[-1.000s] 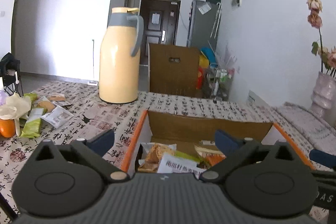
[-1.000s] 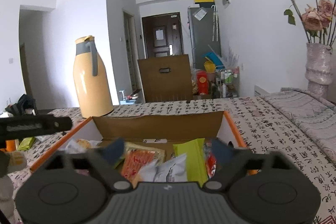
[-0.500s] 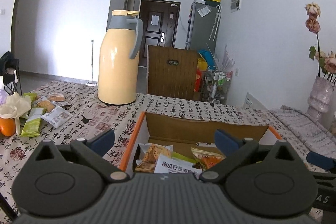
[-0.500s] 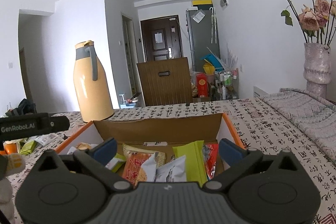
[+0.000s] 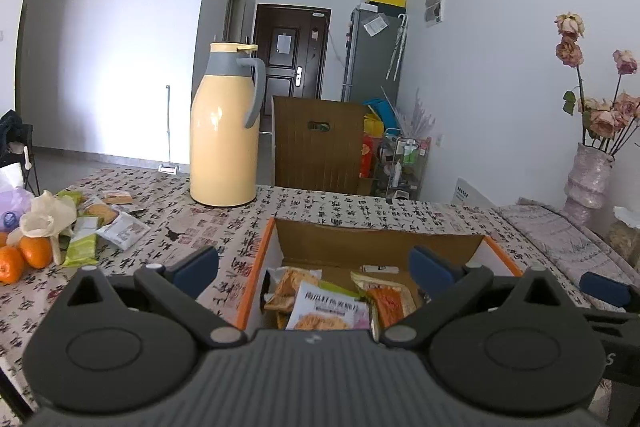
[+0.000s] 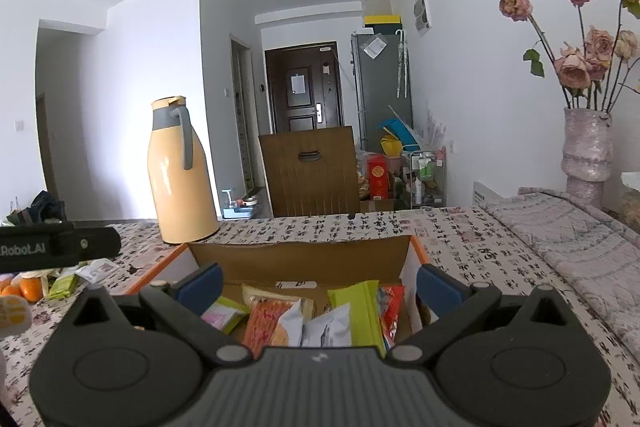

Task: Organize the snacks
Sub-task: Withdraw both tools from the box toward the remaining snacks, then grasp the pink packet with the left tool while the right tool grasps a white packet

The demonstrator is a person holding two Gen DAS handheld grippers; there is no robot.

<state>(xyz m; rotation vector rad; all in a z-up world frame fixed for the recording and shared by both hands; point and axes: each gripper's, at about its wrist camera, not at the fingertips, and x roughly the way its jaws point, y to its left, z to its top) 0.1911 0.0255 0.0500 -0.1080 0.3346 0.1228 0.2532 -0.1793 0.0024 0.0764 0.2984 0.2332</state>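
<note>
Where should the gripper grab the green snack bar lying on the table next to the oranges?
Probably best across its narrow width, near the middle, coming down from above. The green snack bar lies flat on the tablecloth, long and thin, so its long edges give the fingers two parallel sides. The oranges and a crumpled bag crowd its left, so the open left gripper should approach from the right.

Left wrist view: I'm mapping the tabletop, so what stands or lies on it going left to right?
Oranges → loose snack packets → yellow thermos jug → open snack box → vase of dried roses.
</note>
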